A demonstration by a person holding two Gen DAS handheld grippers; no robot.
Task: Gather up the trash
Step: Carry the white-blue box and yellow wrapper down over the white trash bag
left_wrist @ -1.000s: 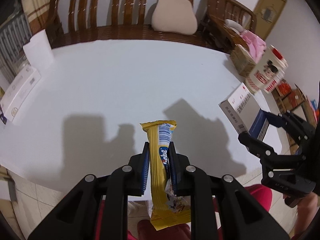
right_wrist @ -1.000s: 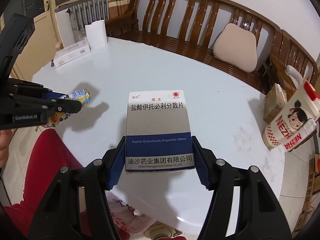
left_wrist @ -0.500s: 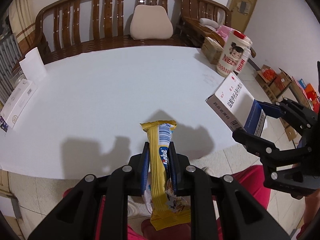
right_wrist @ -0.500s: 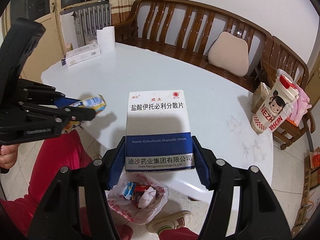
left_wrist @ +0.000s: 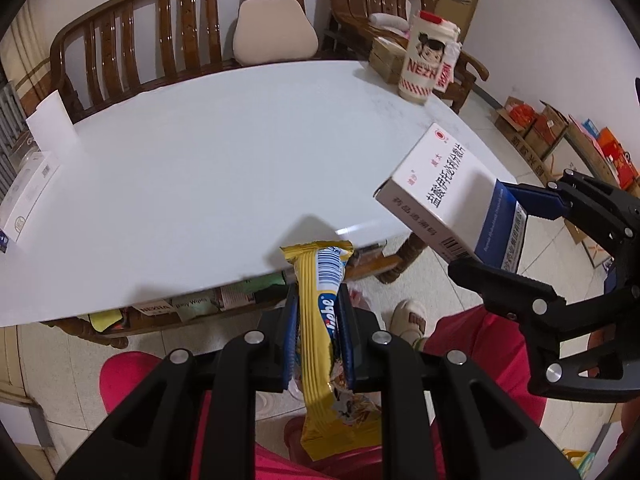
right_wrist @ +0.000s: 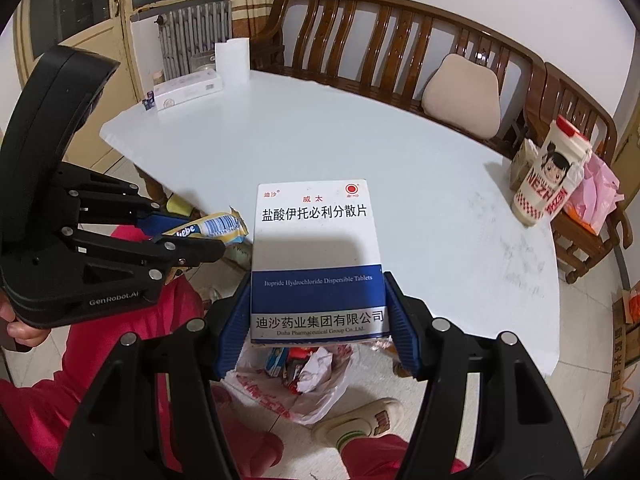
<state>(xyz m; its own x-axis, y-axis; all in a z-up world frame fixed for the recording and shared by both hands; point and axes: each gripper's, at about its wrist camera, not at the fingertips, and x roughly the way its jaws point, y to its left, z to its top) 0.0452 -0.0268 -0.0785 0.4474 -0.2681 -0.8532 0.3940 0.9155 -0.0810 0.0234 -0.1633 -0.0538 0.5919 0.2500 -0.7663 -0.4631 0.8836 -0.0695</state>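
My left gripper (left_wrist: 318, 326) is shut on a yellow snack wrapper (left_wrist: 322, 312), which stands upright between the blue pads, past the near edge of the white table (left_wrist: 208, 184). My right gripper (right_wrist: 316, 320) is shut on a white and blue medicine box (right_wrist: 316, 256), its pads pressed on both sides. In the left wrist view that box (left_wrist: 448, 200) hangs at the right over the table's edge. The wrapper (right_wrist: 216, 228) shows at the left of the right wrist view. Below the box a white plastic bag (right_wrist: 304, 384) with trash in it lies open on the floor.
A tall cartoon-printed cup (right_wrist: 548, 176) stands at the table's right side. A flat white box (right_wrist: 188, 88) and a paper roll (right_wrist: 232, 62) sit at the far left. A wooden bench (left_wrist: 192, 36) with a cushion runs behind. The person's red trousers (left_wrist: 476, 340) and slipper (right_wrist: 360, 420) are below.
Both grippers have drawn back from over the table to beyond its near edge, each keeping its item. The trash bag on the floor has come into view under the box.
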